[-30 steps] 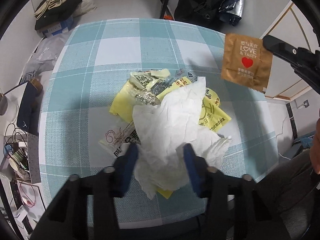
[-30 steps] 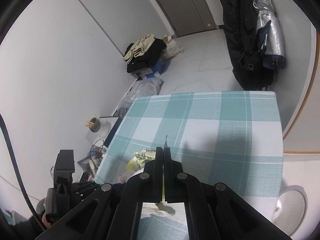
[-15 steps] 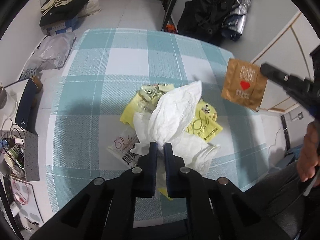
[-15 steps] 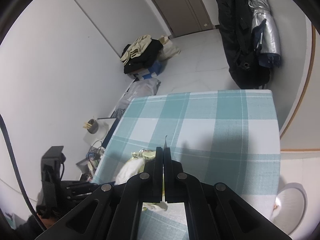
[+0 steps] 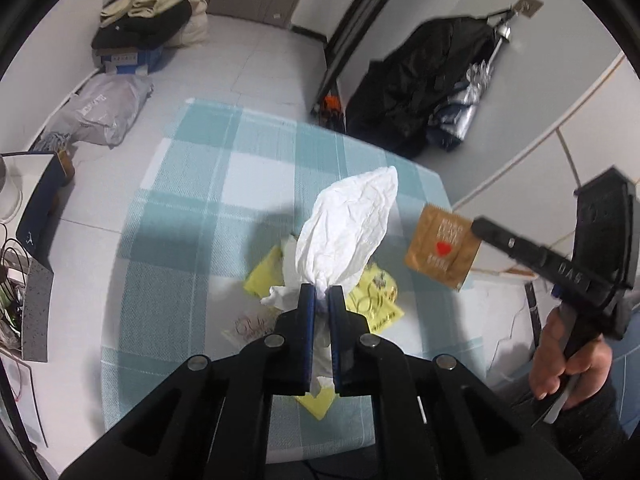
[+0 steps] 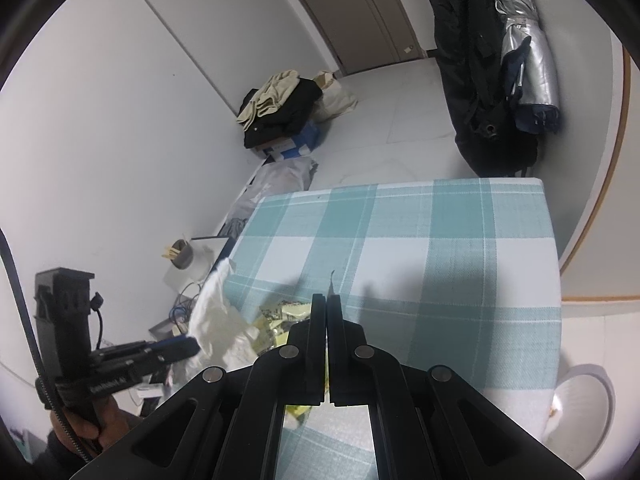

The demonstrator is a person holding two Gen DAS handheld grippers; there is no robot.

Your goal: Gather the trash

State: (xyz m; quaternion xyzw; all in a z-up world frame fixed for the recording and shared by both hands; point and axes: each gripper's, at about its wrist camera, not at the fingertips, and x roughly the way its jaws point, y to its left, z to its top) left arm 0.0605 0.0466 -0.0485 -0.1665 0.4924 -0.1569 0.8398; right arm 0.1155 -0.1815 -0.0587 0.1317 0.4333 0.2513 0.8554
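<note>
Left wrist view looks down along the left gripper [image 5: 319, 294], whose blue-padded fingers [image 5: 307, 320] are pinched tight on a crumpled white tissue [image 5: 347, 232]; the paper fans upward beyond the fingertips and a scrap of it hangs below them. The gripper is angled steeply down toward the checked tablecloth [image 5: 180, 248], above a small heap of yellow wrappers [image 5: 376, 304] and a printed clear wrapper [image 5: 250, 326] lying on the cloth. To the right, the right gripper [image 5: 478, 227] reaches in from the side, held by a hand [image 5: 568, 364] wrapped round its handle, and its closed tips grip the edge of a brown packet [image 5: 440, 248] with a red heart, which hangs in the air beside the tissue without touching it. From the right wrist view, those fingers [image 6: 316, 320] are pressed together with only a thin sliver of the packet poking out past them, and they point slantwise down over the cloth; the left gripper with its tissue shows at lower left, held by the other hand [image 6: 86, 424].
</note>
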